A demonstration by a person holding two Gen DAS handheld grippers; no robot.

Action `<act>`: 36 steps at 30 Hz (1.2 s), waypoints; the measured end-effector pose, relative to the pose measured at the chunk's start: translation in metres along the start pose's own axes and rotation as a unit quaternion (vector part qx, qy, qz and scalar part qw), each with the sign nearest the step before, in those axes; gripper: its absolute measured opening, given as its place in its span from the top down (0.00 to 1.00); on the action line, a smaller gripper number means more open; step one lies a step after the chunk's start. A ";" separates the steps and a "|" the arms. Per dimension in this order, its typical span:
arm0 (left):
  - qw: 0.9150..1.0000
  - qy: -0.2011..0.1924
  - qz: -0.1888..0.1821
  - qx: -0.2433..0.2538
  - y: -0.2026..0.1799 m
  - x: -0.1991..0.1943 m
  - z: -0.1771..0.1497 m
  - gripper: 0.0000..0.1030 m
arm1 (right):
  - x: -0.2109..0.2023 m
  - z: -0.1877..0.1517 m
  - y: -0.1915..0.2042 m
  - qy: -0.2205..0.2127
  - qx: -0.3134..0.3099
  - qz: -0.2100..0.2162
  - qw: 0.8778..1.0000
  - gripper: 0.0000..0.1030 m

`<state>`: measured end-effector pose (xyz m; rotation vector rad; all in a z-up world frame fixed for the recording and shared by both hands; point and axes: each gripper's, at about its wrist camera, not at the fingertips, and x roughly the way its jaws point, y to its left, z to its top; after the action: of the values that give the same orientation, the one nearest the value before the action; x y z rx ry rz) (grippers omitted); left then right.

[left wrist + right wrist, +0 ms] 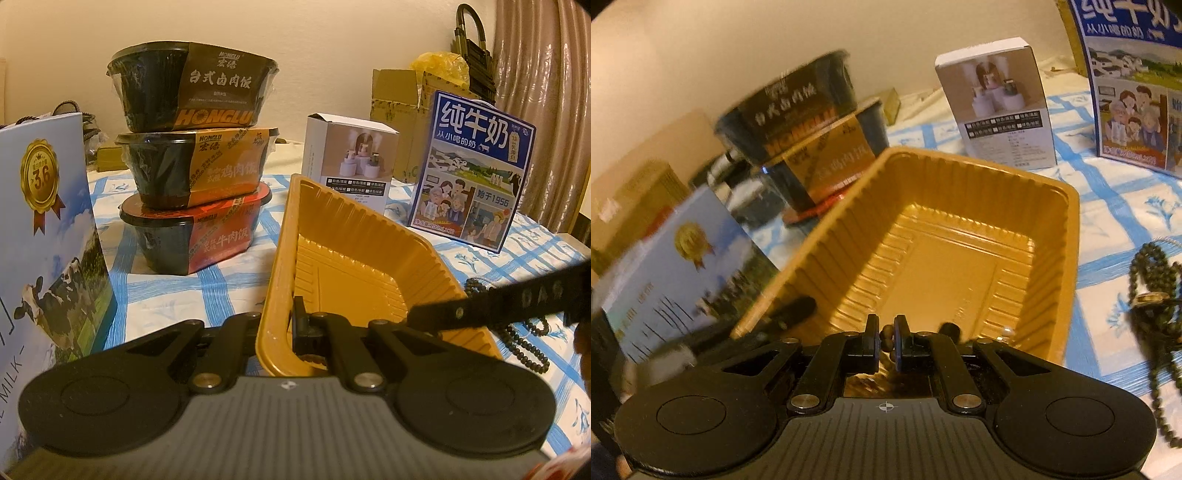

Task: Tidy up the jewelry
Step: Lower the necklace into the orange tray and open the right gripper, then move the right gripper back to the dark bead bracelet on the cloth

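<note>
Gold plastic tray [942,266] sits tilted, near rim clamped by the left hand-held gripper [275,332], one finger inside the wall, one outside. Right hand-held gripper [885,341] is over the tray's near edge, pads nearly together, pinching a dark bead strand [886,338]. More dark beads [524,332] lie on the blue-checked bench [166,295] just right of the tray. Beyond: stacked meal bowls [192,158], white box [349,155], milk carton [476,170], leaving little room at the far rim.
</note>
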<state>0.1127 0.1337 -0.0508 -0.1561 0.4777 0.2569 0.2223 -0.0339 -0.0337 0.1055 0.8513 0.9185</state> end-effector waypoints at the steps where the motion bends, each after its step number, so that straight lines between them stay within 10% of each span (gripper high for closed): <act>1: 1.000 0.001 0.000 0.000 0.000 0.000 0.000 0.96 | 0.001 -0.002 0.001 0.003 -0.010 -0.010 1.000 0.78; 4: 1.000 0.000 0.000 0.000 0.000 0.000 0.000 0.96 | -0.004 -0.010 -0.001 -0.006 -0.017 -0.027 0.999 0.48; 36: 1.000 0.002 0.005 0.009 0.000 0.002 0.002 0.96 | -0.119 -0.070 -0.116 -0.038 0.067 -0.180 0.981 0.46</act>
<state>0.1153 0.1347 -0.0502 -0.1374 0.4844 0.2624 0.2132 -0.2123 -0.0591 0.0983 0.8274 0.5138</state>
